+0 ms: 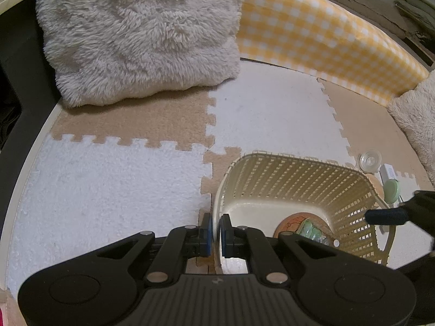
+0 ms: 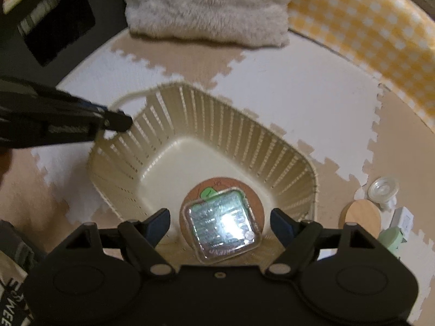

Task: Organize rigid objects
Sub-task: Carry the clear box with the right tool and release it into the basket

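The matte black plastic left gripper has two angular linkage arms, silver round pivot screws, blue pads on its fingertips and a ribbed grey body. The matching black right gripper shows blue-padded fingers and silver rivets.

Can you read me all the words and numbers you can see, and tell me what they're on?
"WEE": white letters on a dark strap at the bottom left of the right wrist view, cut off.
Shiny square packet in the basket: upside-down print, too blurred to read.
White box on the mat: no print readable.
Round coaster under the packet: a drawing, no words.
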Demonstrator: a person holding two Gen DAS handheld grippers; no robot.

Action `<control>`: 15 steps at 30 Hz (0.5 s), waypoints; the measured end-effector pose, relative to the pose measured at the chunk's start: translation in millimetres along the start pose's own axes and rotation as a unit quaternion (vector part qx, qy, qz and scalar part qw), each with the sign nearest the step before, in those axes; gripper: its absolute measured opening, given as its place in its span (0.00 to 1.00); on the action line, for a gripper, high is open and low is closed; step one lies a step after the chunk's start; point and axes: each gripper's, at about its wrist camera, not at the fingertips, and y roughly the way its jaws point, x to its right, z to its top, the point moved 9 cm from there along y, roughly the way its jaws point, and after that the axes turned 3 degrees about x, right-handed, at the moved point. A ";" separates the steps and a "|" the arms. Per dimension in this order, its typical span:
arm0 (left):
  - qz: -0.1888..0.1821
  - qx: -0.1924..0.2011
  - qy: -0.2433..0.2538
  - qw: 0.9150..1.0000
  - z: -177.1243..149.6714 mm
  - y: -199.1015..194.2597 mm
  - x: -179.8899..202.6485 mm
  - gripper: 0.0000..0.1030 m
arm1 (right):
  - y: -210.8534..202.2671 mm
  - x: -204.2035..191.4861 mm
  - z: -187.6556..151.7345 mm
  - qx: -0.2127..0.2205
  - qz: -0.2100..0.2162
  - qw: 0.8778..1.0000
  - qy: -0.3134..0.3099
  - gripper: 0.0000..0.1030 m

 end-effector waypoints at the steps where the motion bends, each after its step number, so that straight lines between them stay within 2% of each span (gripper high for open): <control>1: 0.000 0.000 0.000 1.000 0.1 -0.1 -0.2 0.06 | -6.6 1.1 1.5 0.011 0.003 1.000 0.006 0.80; 8: 0.002 0.001 0.003 1.000 0.7 -0.7 -0.7 0.06 | -63.2 17.8 15.0 0.118 0.019 0.992 0.045 0.84; 12: 0.002 0.001 0.004 1.000 0.9 -0.6 -1.0 0.06 | -92.0 38.4 20.1 0.178 0.009 0.982 0.070 0.86; 15: 0.002 0.001 0.004 1.000 1.1 -0.6 -1.0 0.06 | -108.1 55.4 20.4 0.217 -0.006 0.972 0.085 0.93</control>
